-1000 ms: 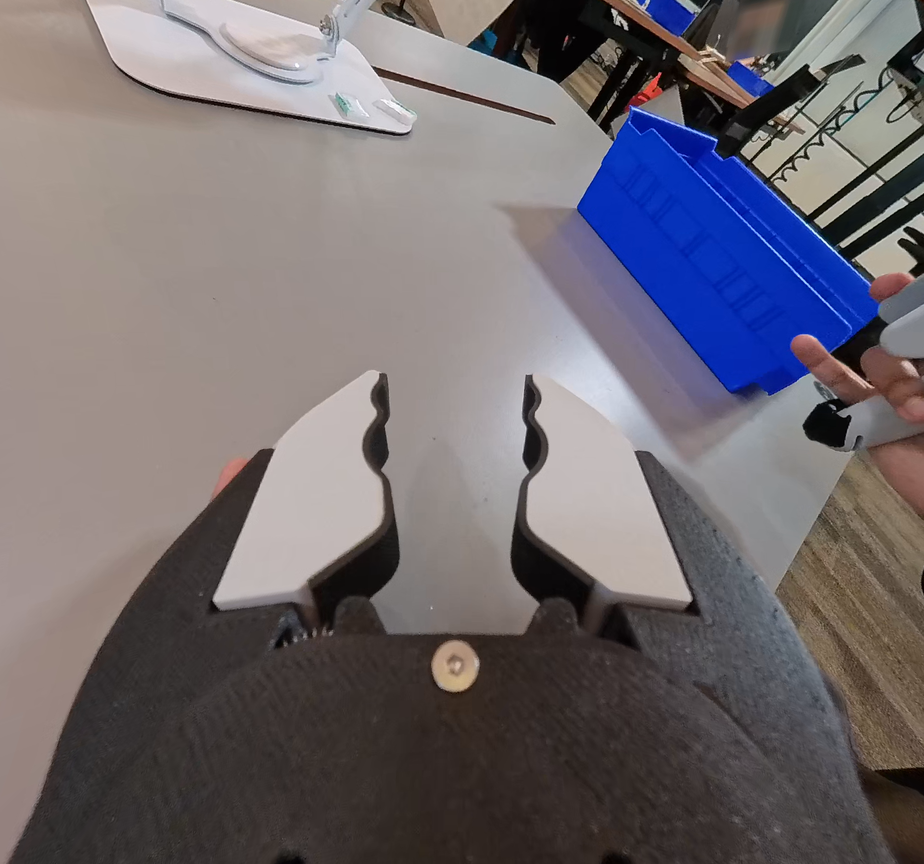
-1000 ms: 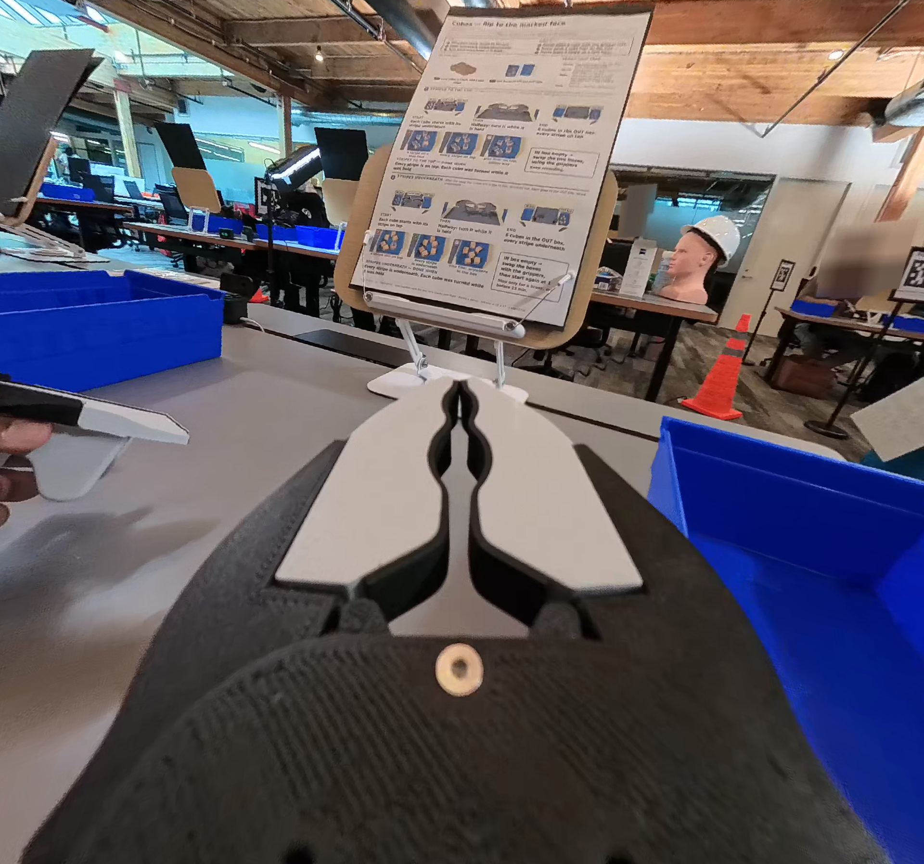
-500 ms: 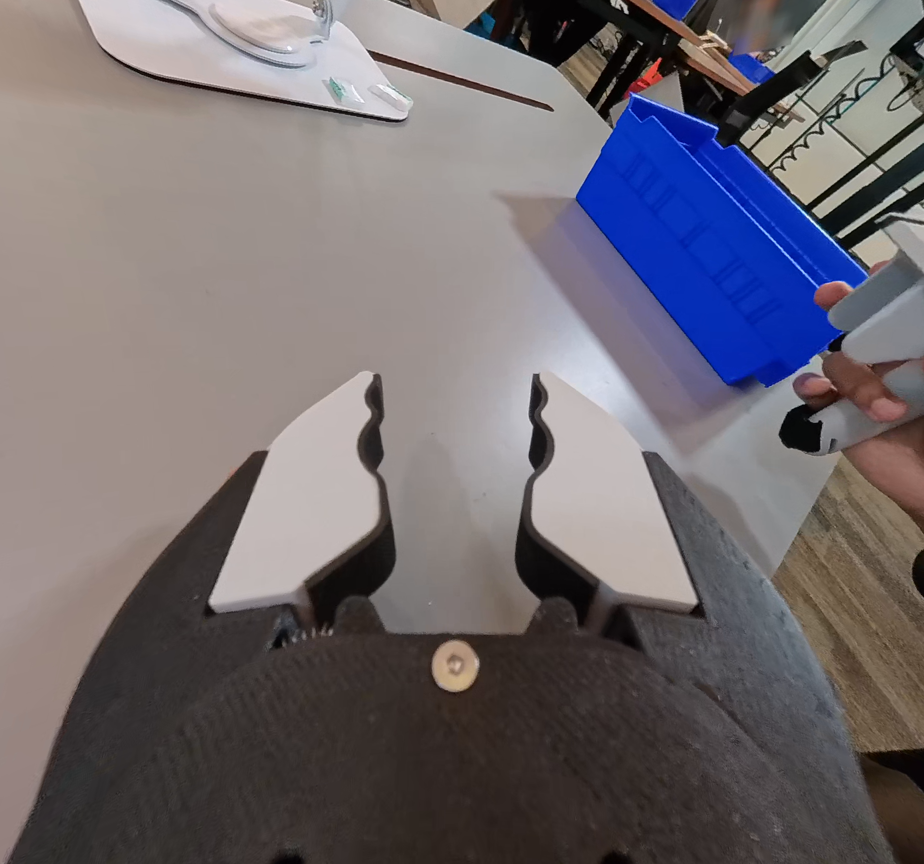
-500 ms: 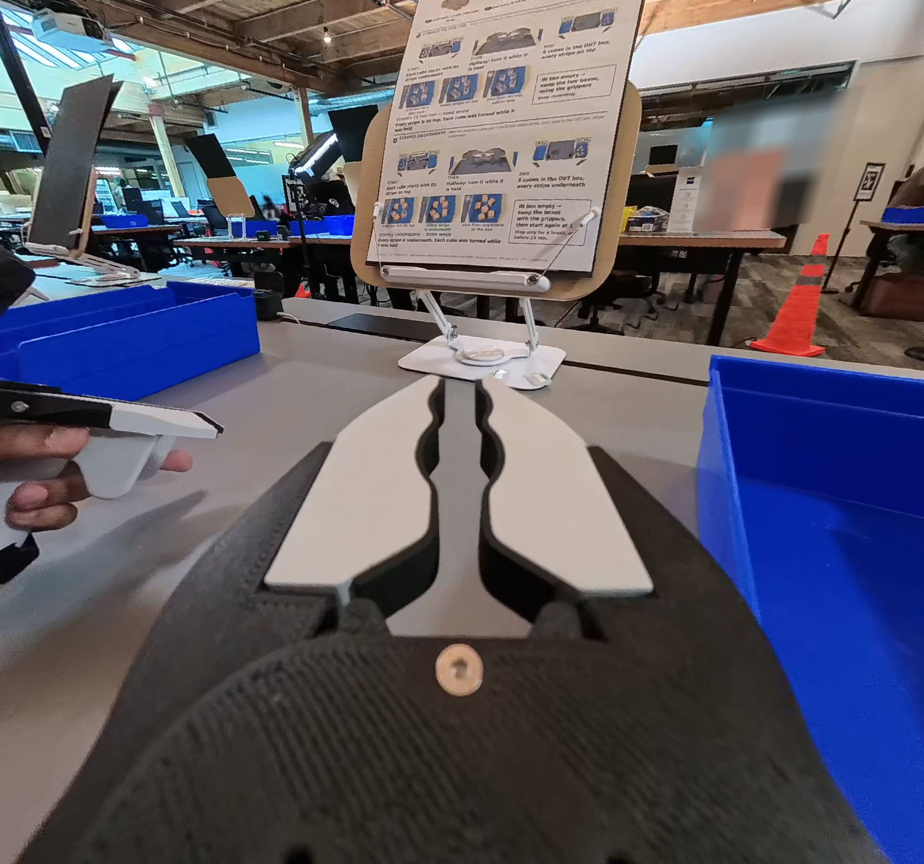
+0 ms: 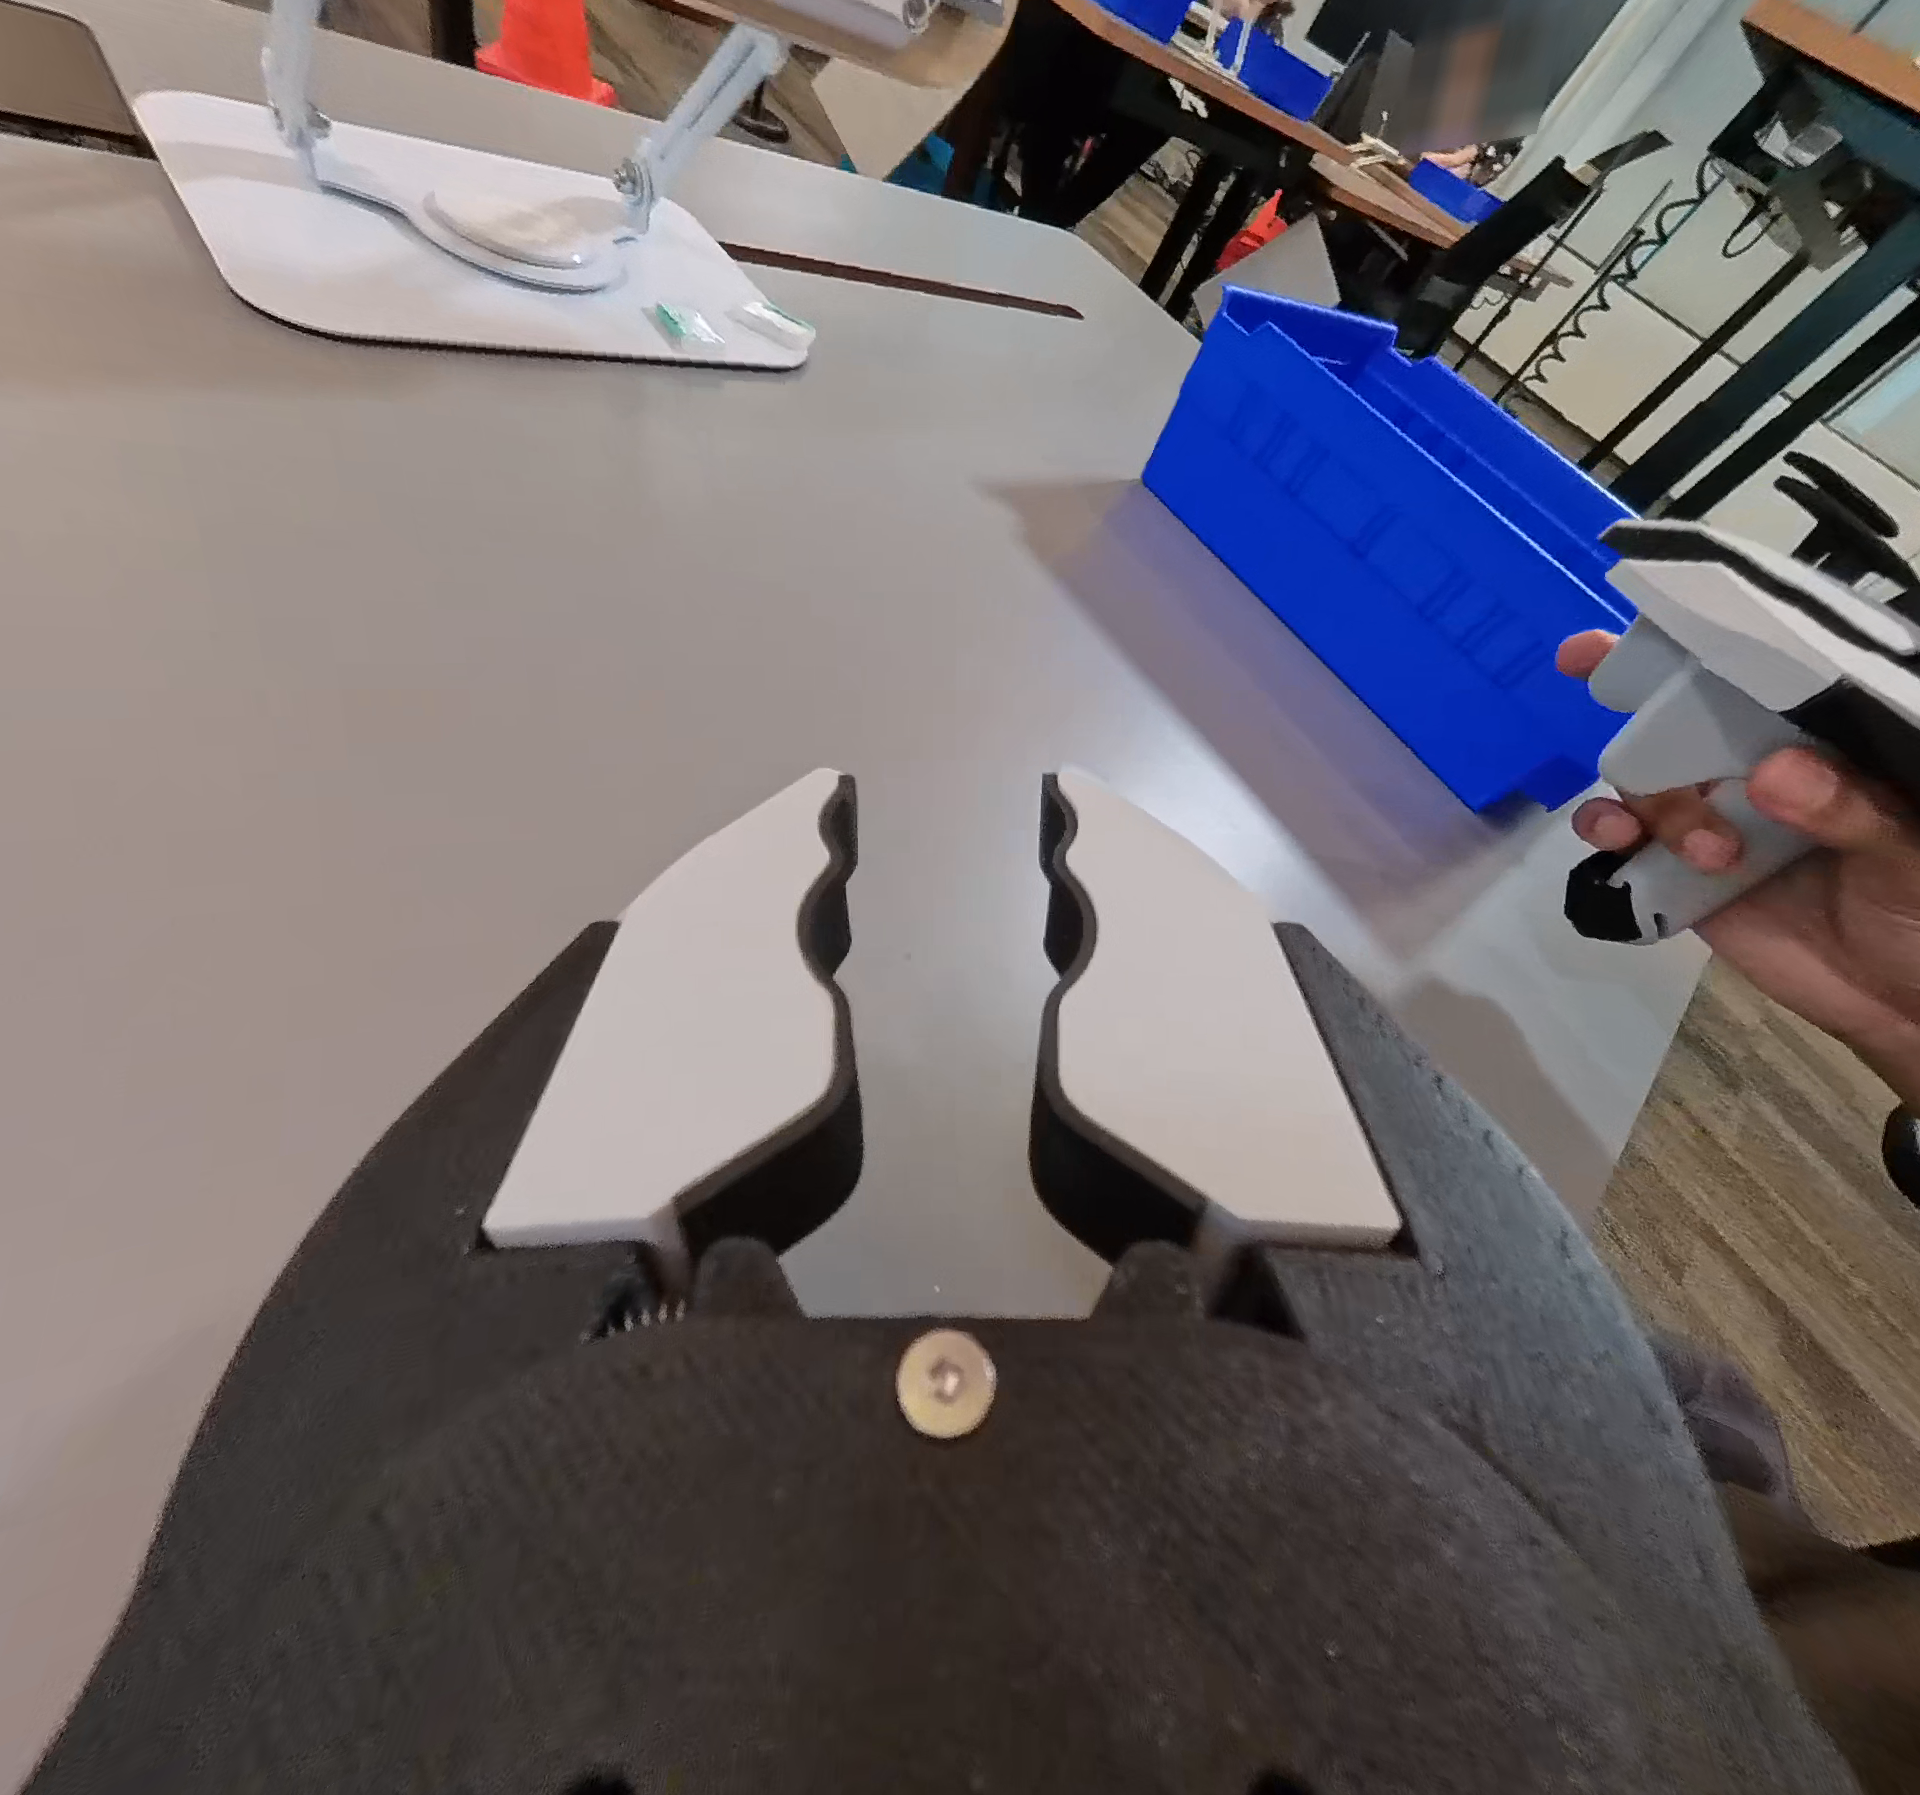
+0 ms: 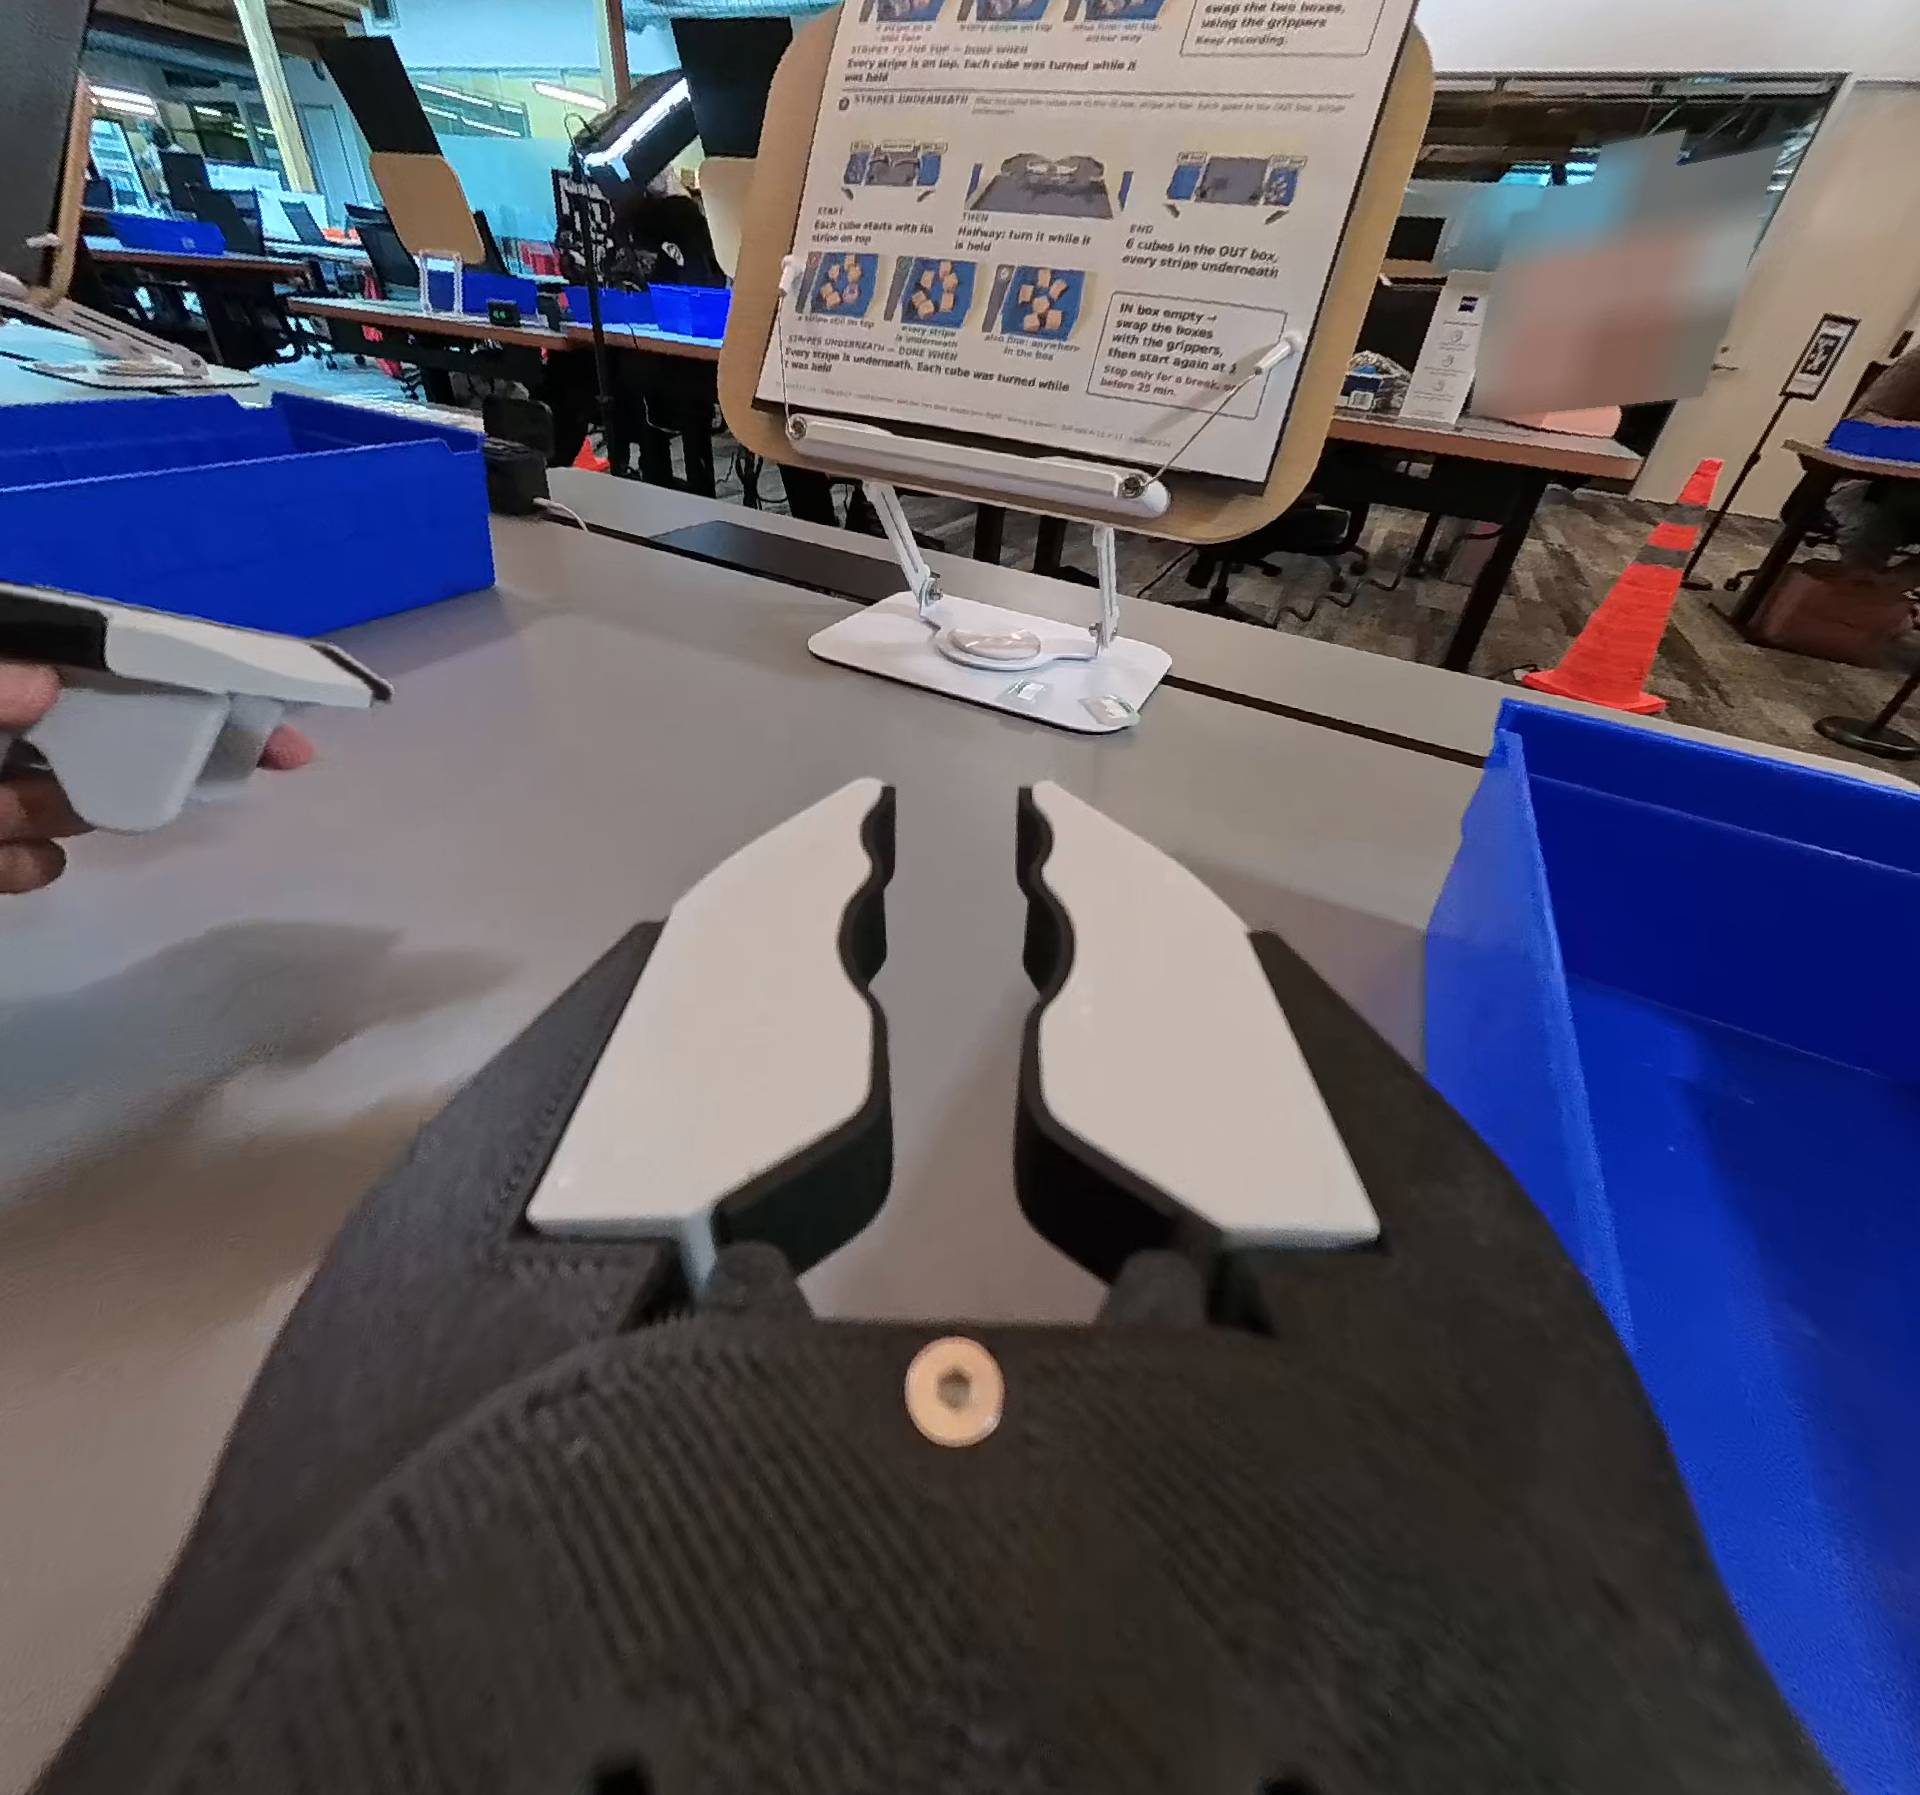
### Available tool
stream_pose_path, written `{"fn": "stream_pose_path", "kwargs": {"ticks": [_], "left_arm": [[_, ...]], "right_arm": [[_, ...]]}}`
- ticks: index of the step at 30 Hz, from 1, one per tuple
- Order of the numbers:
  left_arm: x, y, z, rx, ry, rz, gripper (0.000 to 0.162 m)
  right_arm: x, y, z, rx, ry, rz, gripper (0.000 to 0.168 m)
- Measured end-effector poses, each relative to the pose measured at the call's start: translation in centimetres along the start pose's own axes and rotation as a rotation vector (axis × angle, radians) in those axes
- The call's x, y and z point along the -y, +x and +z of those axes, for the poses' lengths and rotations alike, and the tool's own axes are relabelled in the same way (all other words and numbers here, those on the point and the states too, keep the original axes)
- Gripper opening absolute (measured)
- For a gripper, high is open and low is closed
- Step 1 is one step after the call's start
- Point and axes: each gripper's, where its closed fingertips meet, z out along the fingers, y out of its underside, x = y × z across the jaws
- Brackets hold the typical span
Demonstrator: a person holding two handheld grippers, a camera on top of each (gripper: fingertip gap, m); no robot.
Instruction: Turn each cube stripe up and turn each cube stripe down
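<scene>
cubes: not showing in either view; can't tell where they're sitting, presumably inside a bin, interiors mostly hidden.
right bin (image 6: 1683,966): lying just right of the right tongs (image 6: 954,789); the visible part of its floor is showing no cube.
left bin (image 6: 239,509): sitting at the far left of the desk (image 6: 644,789), beyond the left tongs; inside hidden.
key relation: right tongs are nearer the right bin, left tongs (image 5: 948,779) nearer the left one. Cube long axis: can't judge.
right tongs: fingers apart, narrow gap, holding nothing, hovering over bare desk.
left tongs: fingers apart, wider gap, holding nothing.
stand (image 6: 992,665): sitting dead ahead mid-desk, carrying a sheet.
step: judging it as pre-pick, nothing being gripped.
</scene>
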Motion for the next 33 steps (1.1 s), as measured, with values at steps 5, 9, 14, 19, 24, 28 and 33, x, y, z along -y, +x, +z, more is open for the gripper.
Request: {"fn": "stream_pose_path", "kwargs": {"ticks": [5, 9, 14, 19, 24, 28, 33], "left_arm": [[5.1, 0.0, -3.3, -0.043, 0.052, 0.073, 0.056], [12.1, -5.4, -10.7, 0.196, 0.144, 0.197, 0.062], [11.1, -17.9, -20.4, 0.63, 0.033, 0.135, 0.061], [6.9, -23.4, -23.0, 0.624, -0.019, -0.136, 0.064], [5.4, -26.2, -20.4, 0.591, -0.127, -0.241, 0.063], [2.9, -29.1, -19.2, 0.726, -0.378, -0.121, 0.062], [0.0, -30.1, -17.6, 0.726, -0.551, -0.152, 0.049]], "right_arm": [[-0.4, 0.0, 0.1, -0.001, -0.02, -0.03, 0.022], [-0.7, 0.0, 0.2, 0.002, -0.033, -0.038, 0.021], [-0.9, -0.4, 0.3, 0.005, -0.044, -0.069, 0.018], [-1.5, -0.8, 0.0, -0.004, -0.076, -0.132, 0.017], [-2.0, 0.4, -2.3, -0.091, -0.111, -0.241, 0.016], [-2.0, 2.0, -4.6, -0.16, -0.115, -0.231, 0.016], [-2.0, 3.8, -6.2, -0.225, -0.116, -0.204, 0.016]]}}
